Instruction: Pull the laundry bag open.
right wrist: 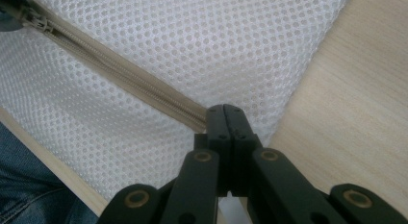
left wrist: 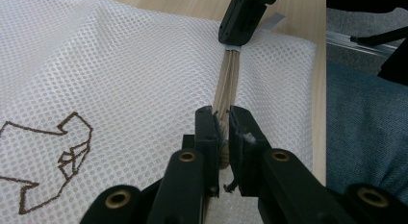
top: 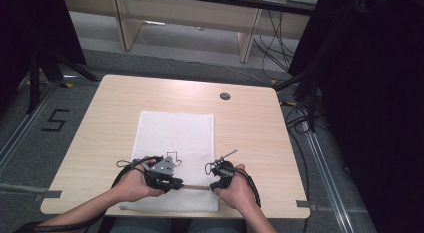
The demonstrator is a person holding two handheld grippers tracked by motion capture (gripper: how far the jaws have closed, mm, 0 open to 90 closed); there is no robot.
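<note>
High view: a white mesh bag (top: 172,153) lies flat on the wooden counter (top: 250,128), reaching from the counter's middle down to its near edge. A beige zipper (top: 195,187) runs along the bag's near end. The left gripper (top: 172,184) sits on the bag at the zipper's left part, held by the person's left hand (top: 135,185). The right gripper (top: 216,185) sits at the bag's near right corner, held by the right hand (top: 237,190), and the two grippers face each other along the zipper. A dark line drawing (top: 172,155) is printed on the bag just beyond the left gripper. A small round grommet (top: 225,96) sits in the counter well beyond the bag.

Left gripper view: the fingers (left wrist: 209,132) are nearly together, pinching the zipper (left wrist: 227,84), most likely at its pull, which is hidden between them. The zipper runs away across the bag (left wrist: 120,65) to the right gripper (left wrist: 243,19), which clamps its far end near the bag's edge. The brown drawing (left wrist: 57,161) lies to the left on the mesh.

Right gripper view: the fingers (right wrist: 226,120) are pressed together on the end of the zipper (right wrist: 120,75), close to the bag's (right wrist: 192,36) corner. The zipper leads off to a slider (right wrist: 36,19) at the upper left. Bare counter (right wrist: 346,118) lies to the right of the bag.
</note>
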